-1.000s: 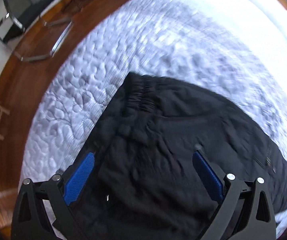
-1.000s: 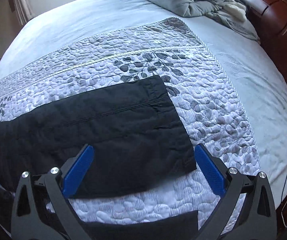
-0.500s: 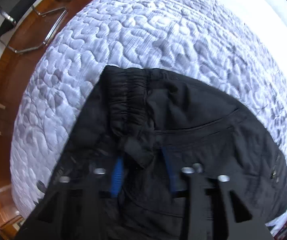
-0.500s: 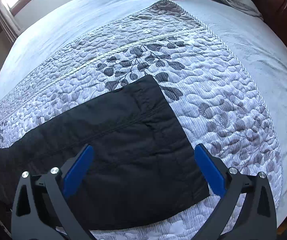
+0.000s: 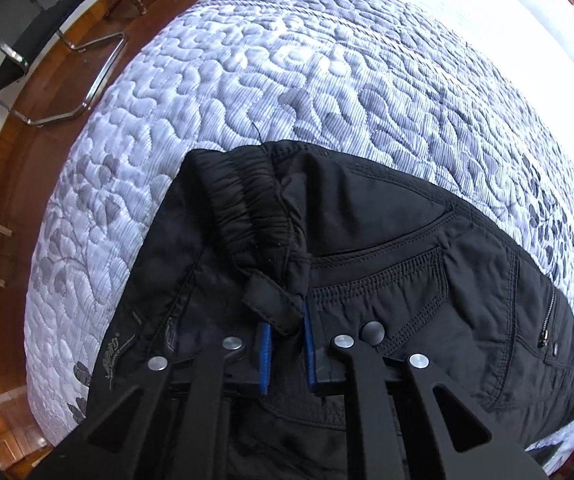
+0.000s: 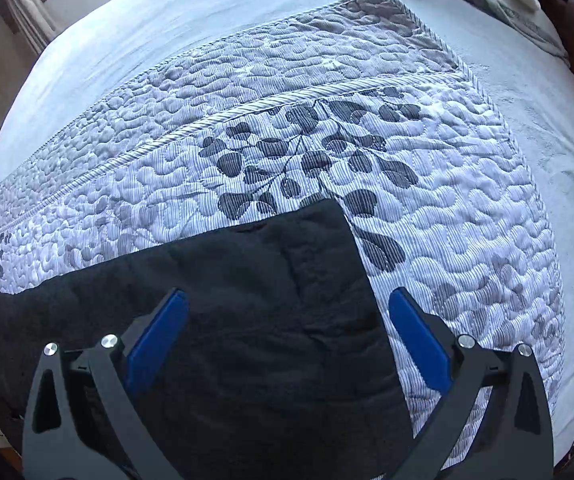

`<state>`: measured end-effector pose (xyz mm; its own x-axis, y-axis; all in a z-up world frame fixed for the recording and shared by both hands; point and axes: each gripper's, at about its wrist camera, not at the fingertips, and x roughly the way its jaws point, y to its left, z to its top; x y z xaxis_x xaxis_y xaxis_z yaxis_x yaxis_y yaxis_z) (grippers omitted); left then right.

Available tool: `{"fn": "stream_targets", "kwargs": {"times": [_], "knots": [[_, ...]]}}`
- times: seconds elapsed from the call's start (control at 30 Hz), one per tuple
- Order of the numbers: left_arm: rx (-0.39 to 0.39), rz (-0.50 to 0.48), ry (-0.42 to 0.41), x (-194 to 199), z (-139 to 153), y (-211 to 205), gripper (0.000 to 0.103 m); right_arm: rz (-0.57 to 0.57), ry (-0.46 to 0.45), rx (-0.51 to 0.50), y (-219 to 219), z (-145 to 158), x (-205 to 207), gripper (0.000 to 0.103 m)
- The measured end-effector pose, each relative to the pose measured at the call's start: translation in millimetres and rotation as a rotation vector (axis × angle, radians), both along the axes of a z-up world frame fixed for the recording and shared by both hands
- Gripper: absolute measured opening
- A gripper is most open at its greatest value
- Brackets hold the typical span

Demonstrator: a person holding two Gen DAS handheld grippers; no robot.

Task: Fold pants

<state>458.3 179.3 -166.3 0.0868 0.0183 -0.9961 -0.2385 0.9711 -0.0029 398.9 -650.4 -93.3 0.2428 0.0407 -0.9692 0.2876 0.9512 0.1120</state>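
Pants: black quilted pants (image 5: 387, 248) lie waistband-up on the grey-white quilted bedspread (image 5: 287, 80).
Left gripper (image 5: 287, 344): blue-padded black fingers (image 5: 265, 356) have just been closing and pinch a waistband tab.
Floor: a black chrome-framed chair (image 5: 19, 28) stands on brown wood.

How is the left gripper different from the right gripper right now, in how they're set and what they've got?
The left gripper is shut, its blue pads pinching a fold of the black pants at the waistband end; the right gripper is wide open and grips nothing. The left one's jaws have just been closing on the fabric; the right sits over the leg end, pads apart. Both have black fingers with blue pads, above the same pants on the quilt.
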Motion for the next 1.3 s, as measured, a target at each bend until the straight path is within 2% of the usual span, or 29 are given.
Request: {"fn": "stream_targets", "kwargs": {"times": [0.1, 0.2, 0.3, 0.33, 0.37, 0.4, 0.43, 0.47, 0.57, 0.77, 0.93, 1.1, 1.3], "knots": [[0.001, -0.001, -0.003, 1, -1, 1, 0.013, -0.01, 0.044, -0.053, -2, -17, 14, 0.101], [0.02, -0.018, -0.002, 2, 0, -7, 0.013, -0.036, 0.115, -0.033, -7, -40, 21, 0.101], [0.038, -0.023, -0.004, 1, 4, -16, 0.013, -0.026, 0.082, -0.054, -4, -40, 20, 0.1], [0.041, -0.019, -0.009, 1, 5, -18, 0.013, -0.009, 0.067, -0.051, -1, -38, 20, 0.087], [0.044, -0.017, -0.014, 1, 5, -19, 0.013, 0.009, 0.054, -0.061, 2, -34, 18, 0.068], [0.048, -0.017, -0.025, 0, 8, -20, 0.012, 0.018, 0.042, -0.08, 3, -28, 16, 0.053], [0.052, -0.019, -0.037, -3, 11, -22, 0.012, 0.026, 0.028, -0.072, 3, -23, 14, 0.023], [0.056, -0.024, -0.051, -5, 16, -25, 0.012, 0.036, 0.006, -0.04, 3, -17, 12, 0.014], [0.057, -0.036, -0.106, -17, 31, -29, 0.012, 0.077, -0.096, -0.08, 11, 14, -2, 0.011], [-0.034, -0.01, -0.293, -61, 77, -23, 0.012, 0.13, -0.346, -0.137, 22, 79, -45, 0.011], [-0.097, -0.036, -0.423, -104, 113, -10, 0.012, 0.114, -0.518, -0.111, 23, 128, -111, 0.011], [-0.178, -0.053, -0.521, -164, 133, 12, 0.013, 0.083, -0.646, -0.103, 16, 149, -182, 0.011], [-0.252, -0.05, -0.562, -225, 127, 37, 0.013, 0.024, -0.667, -0.048, 0, 143, -247, 0.012]]}}
